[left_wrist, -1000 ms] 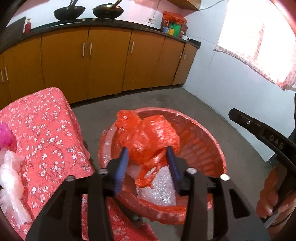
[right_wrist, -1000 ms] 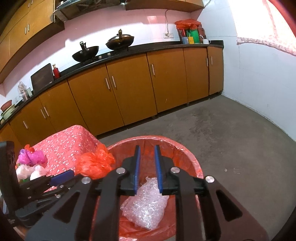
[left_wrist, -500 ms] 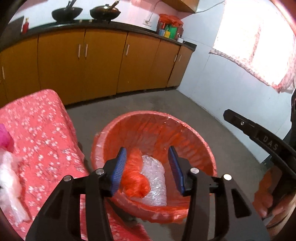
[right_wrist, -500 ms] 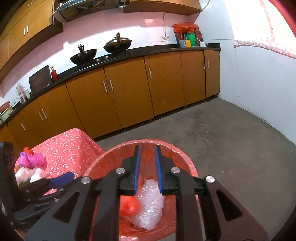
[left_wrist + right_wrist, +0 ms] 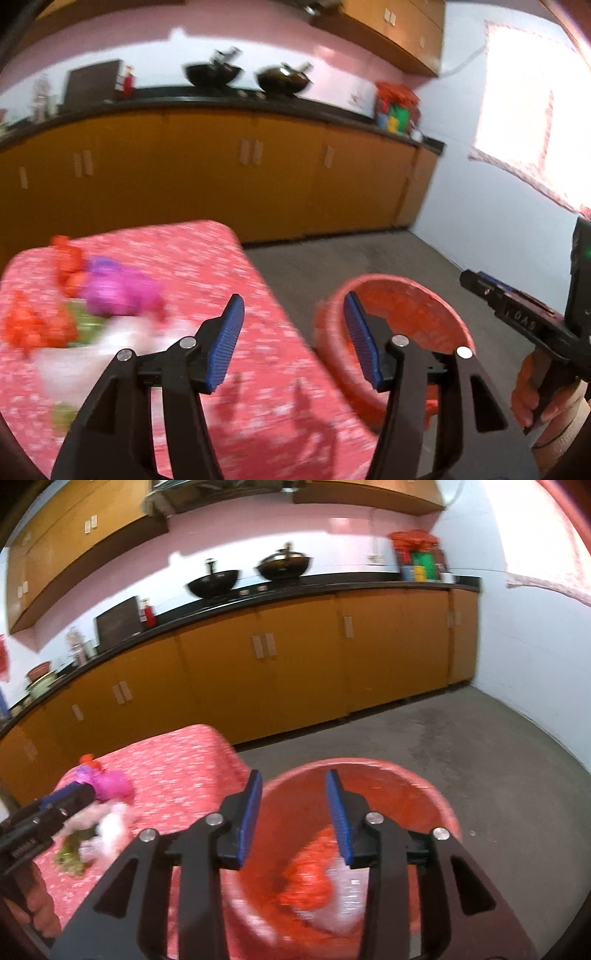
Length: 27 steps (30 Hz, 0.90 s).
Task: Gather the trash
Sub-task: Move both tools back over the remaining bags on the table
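Observation:
The red bin (image 5: 399,317) lined with a red bag stands on the floor beside the table; in the right wrist view (image 5: 369,775) it holds a crumpled red bag (image 5: 306,882) and clear bubble wrap (image 5: 343,890). My left gripper (image 5: 293,336) is open and empty above the table's right edge. My right gripper (image 5: 293,814) is open and empty above the bin's left rim. On the table lie a purple bag (image 5: 114,288), red bags (image 5: 37,325), white plastic (image 5: 110,827) and green scraps (image 5: 72,853). Both views are motion-blurred.
The table has a red floral cloth (image 5: 207,266). Orange cabinets (image 5: 295,664) under a black counter with two woks (image 5: 251,572) run along the back wall. Grey floor (image 5: 480,746) lies right of the bin, then a white wall (image 5: 535,646).
My left gripper let the red bag fall into the bin, then swung left and up toward the table. My right gripper opened from nearly shut and shifted a little left.

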Available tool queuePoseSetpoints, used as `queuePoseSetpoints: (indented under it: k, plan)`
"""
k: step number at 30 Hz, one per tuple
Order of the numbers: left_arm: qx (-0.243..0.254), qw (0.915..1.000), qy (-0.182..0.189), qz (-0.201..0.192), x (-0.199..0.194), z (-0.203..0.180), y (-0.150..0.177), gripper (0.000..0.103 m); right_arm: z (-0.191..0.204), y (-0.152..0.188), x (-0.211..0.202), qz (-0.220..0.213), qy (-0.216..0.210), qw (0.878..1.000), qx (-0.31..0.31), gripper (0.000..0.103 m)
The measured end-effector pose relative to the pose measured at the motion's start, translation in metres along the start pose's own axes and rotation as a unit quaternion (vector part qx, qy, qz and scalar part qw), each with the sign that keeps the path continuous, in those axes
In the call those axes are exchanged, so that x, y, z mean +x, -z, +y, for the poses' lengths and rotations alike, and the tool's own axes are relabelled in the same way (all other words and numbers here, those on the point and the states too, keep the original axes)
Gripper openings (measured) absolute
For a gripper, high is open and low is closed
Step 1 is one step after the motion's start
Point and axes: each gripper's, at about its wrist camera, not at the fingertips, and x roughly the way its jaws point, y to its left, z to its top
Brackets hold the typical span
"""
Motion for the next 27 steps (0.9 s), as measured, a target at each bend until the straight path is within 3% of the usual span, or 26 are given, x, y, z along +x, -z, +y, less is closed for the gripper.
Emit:
queuePoseSetpoints:
  k: [6, 9, 13, 20, 27]
  plan:
    - [-0.013, 0.9922, -0.118, -0.038, -0.056, 0.077, 0.016, 0.065, 0.082, 0.013, 0.015, 0.03, -0.079, 0.996, -0.034, 0.041]
    - [-0.037, 0.9814, -0.186, -0.033, -0.074, 0.126, 0.032, 0.066, 0.124, 0.027, 0.032, 0.055, -0.11, 0.991, -0.049, 0.042]
    - [-0.078, 0.9671, -0.241, -0.021, -0.087, 0.174, 0.048, 0.066, 0.168, 0.046, 0.056, 0.093, -0.138, 0.984, -0.064, 0.042]
    - [-0.13, 0.9494, -0.285, -0.017, -0.103, 0.223, 0.063, 0.066, 0.21, 0.065, 0.082, 0.123, -0.142, 0.979, -0.079, 0.05]
    - [-0.137, 0.9469, -0.291, -0.01, -0.102, 0.245, 0.072, 0.067, 0.226, 0.082, 0.111, 0.152, -0.119, 0.977, -0.095, 0.052]
